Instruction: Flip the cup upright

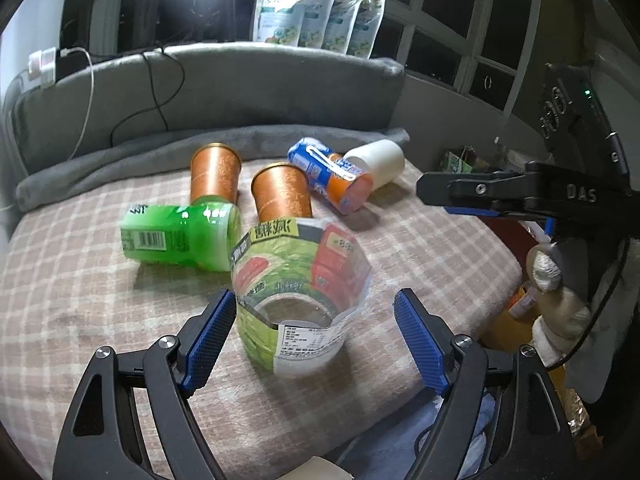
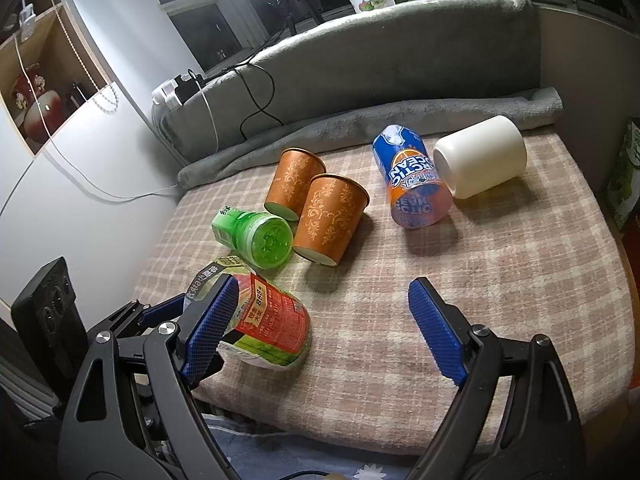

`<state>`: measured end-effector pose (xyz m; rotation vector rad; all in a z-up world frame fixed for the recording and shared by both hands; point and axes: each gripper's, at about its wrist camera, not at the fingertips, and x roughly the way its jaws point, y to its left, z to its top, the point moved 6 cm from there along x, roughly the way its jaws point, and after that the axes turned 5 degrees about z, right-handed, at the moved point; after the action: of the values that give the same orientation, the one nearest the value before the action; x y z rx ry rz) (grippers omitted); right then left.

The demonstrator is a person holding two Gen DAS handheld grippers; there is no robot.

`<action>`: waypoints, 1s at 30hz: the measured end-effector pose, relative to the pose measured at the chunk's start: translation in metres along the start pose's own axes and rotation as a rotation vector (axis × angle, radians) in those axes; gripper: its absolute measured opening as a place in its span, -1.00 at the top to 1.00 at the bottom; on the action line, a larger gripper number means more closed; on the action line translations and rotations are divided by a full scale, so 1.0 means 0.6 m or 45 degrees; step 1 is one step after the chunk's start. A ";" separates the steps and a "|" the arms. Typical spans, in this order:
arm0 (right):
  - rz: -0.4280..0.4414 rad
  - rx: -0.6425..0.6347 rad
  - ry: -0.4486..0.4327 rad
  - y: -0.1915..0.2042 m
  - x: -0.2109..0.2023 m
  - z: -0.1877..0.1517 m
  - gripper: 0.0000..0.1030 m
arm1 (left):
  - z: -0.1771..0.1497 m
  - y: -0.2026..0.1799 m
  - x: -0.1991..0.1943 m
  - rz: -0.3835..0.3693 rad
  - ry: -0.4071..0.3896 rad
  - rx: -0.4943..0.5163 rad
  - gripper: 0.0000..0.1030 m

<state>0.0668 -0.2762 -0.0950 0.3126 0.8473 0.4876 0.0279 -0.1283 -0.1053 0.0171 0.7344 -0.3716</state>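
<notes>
A clear plastic cup with a green and red label point(image 1: 298, 292) lies tipped on the plaid cloth between the fingers of my left gripper point(image 1: 316, 336), which is open around it; the left pad is near its side. The same cup shows in the right wrist view point(image 2: 268, 320), partly behind my right gripper's left finger. My right gripper point(image 2: 320, 324) is open and empty above the cloth. It shows in the left wrist view point(image 1: 460, 200) at the right. Two orange paper cups point(image 2: 330, 218) point(image 2: 296, 182), a green cup point(image 2: 256, 234), a blue-orange cup point(image 2: 412, 184) and a white cup point(image 2: 480, 156) lie on their sides.
The plaid cloth point(image 2: 500, 280) covers a small table with edges at the front and right. A grey cushion point(image 2: 380, 64) with cables runs along the back. Refill pouches point(image 1: 320, 12) stand on the window sill. Clutter point(image 1: 520, 304) sits beyond the table's right edge.
</notes>
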 end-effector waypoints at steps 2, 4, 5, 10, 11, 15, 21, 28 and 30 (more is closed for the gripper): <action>0.001 0.001 -0.005 -0.001 -0.002 0.000 -0.73 | 0.004 -0.003 -0.011 0.001 -0.025 0.002 -0.58; -0.003 -0.004 -0.013 -0.001 -0.005 -0.001 -0.73 | 0.008 -0.003 -0.024 0.010 -0.055 0.004 -0.58; -0.008 -0.010 -0.019 -0.001 -0.006 -0.001 -0.73 | 0.010 -0.002 -0.029 0.008 -0.060 0.005 -0.58; -0.043 -0.064 -0.068 0.008 -0.018 -0.004 -0.73 | 0.023 0.015 -0.054 0.059 -0.135 -0.037 -0.58; -0.055 -0.078 -0.084 0.011 -0.020 -0.005 -0.73 | 0.025 0.022 -0.059 0.078 -0.154 -0.052 -0.58; -0.131 -0.145 -0.158 0.021 -0.034 -0.006 -0.73 | 0.033 0.042 -0.074 0.151 -0.212 -0.092 -0.58; -0.244 -0.213 -0.282 0.028 -0.056 -0.005 -0.73 | 0.043 0.070 -0.106 0.275 -0.335 -0.134 -0.58; -0.306 -0.225 -0.380 0.025 -0.077 -0.006 -0.93 | 0.056 0.090 -0.139 0.344 -0.434 -0.176 -0.58; -0.319 -0.232 -0.407 0.026 -0.084 -0.007 -0.94 | 0.056 0.092 -0.142 0.358 -0.442 -0.182 -0.59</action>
<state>0.0310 -0.2895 -0.0586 0.1091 0.5169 0.2687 0.0104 -0.0540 -0.0304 -0.0766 0.4048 -0.0485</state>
